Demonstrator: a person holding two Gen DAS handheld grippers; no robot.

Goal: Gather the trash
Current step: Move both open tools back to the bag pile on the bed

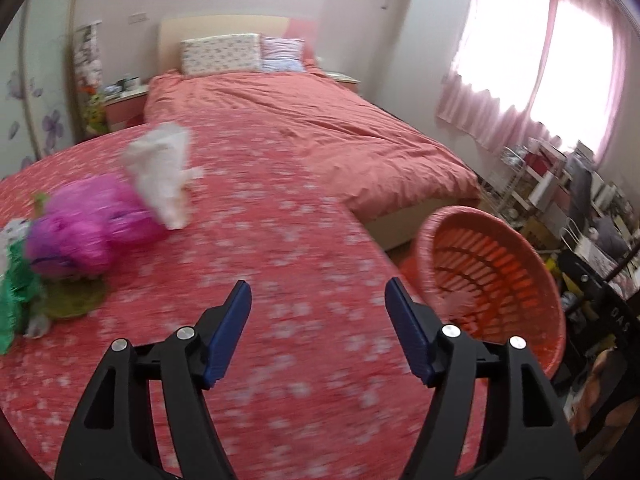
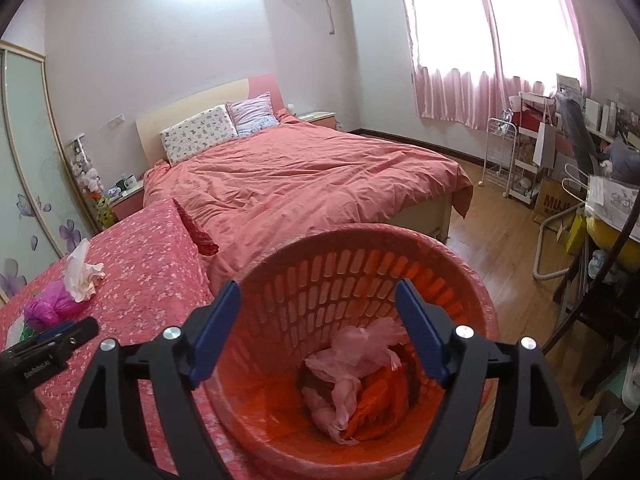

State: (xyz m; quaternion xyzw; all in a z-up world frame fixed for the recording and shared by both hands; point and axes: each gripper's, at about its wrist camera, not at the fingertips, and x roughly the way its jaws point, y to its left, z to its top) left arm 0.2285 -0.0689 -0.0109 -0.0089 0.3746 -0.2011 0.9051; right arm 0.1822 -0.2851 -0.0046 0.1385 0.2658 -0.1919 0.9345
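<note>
Bedroom, trash (image 2: 352,364) below right hand-held gripper (image 2: 318,308)

A: Table (image 1: 280,360) with the flowered cloth: middle and near edge lie bare. Left gripper (image 1: 318,300), jaws apart and empty, has free passage there.

B: Left edge?

A: Crowded. White tissue (image 1: 160,176) touches the purple bag (image 1: 92,224); green bag (image 1: 16,296) is at the very edge beside them.

B: Right side?

A: Basket (image 2: 460,276) stands just off the table's right edge, mouth unblocked. Right gripper (image 2: 318,304), jaws wide, hangs over it. Pink bags (image 2: 352,360) lie only at the bottom. Bed (image 2: 320,184) closes the far side.
</note>
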